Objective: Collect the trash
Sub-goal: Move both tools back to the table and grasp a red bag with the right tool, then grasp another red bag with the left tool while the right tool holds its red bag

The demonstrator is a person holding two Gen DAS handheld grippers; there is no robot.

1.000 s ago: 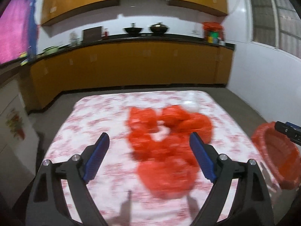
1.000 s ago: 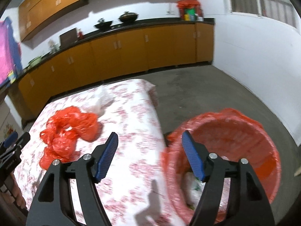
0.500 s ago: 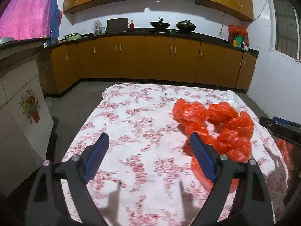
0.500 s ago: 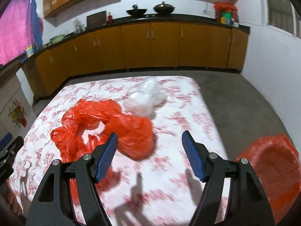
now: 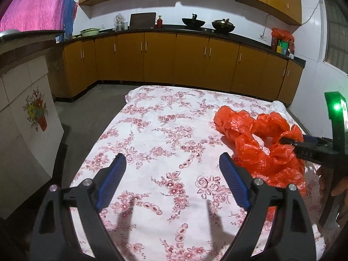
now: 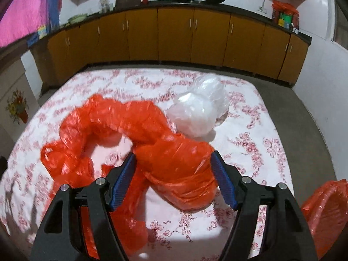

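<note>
Crumpled red plastic bags [image 6: 134,134] lie in a heap on the floral tablecloth [image 6: 256,134], with a clear white plastic bag [image 6: 200,111] just behind them. My right gripper [image 6: 173,163] is open, its blue pads on either side of the nearest red bag lump. In the left wrist view the red bags [image 5: 256,139] lie at the right, with the right gripper [image 5: 308,148] over them. My left gripper [image 5: 171,165] is open and empty above bare cloth [image 5: 165,130], left of the heap.
A bin lined with a red bag [image 6: 324,208] stands on the floor off the table's right edge. Orange kitchen cabinets [image 5: 174,58] with pans on the counter run along the far wall. A white tiled unit [image 5: 24,117] stands left of the table.
My right gripper has swung left from the bin and come down over the red bags. My left gripper has drawn left, so the heap now lies at its right.
</note>
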